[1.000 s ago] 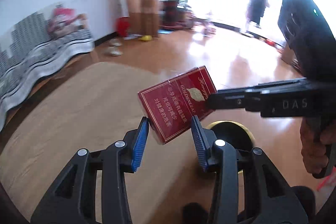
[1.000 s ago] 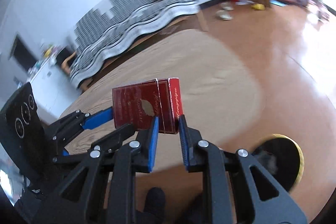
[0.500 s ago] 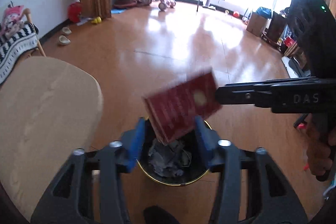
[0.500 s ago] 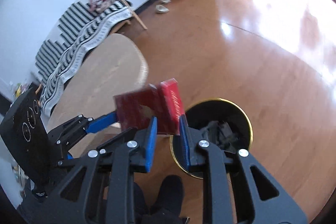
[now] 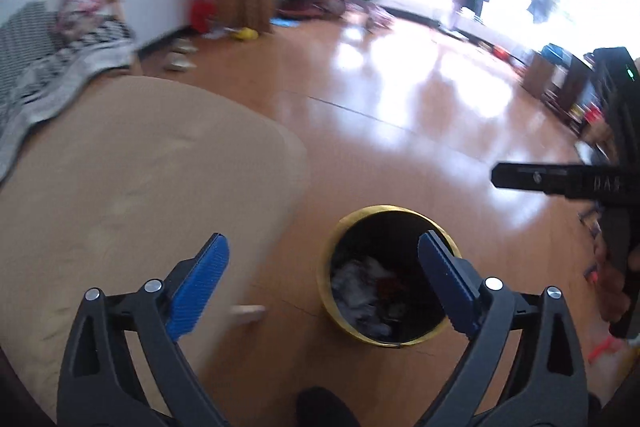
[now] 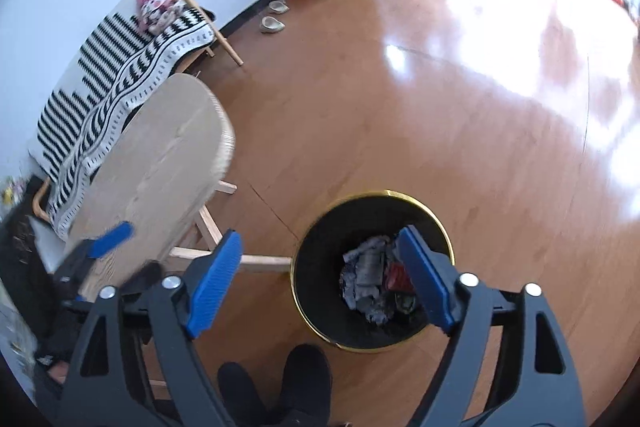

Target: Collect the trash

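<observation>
Both tools have swung off the bench and out over the floor since a second ago, and the red cigarette pack they carried between them is gone from their pads. Wooden floor (image 6: 400, 115) fills most of both views, with the pale oval bench (image 6: 160, 163) now off to the left and nothing visible on the part of its top that shows. Beside it stands the black bin (image 6: 374, 269) with a gold rim, holding crumpled grey paper and, in the right wrist view, a red scrap that is probably the pack (image 6: 397, 277); it is too small to be sure. Directly above the bin, the right tool (image 6: 320, 281) has just been opening and stands released with nothing between its blue pads. Next to it, the left tool (image 5: 322, 285) has likewise just been opening and hangs spread and empty over the bin's edge. Judging by this, one piece of trash is dropped in; whether more waits on the bench or floor cannot be told, apart from a small pale blurred scrap (image 5: 248, 313) near the bin.
</observation>
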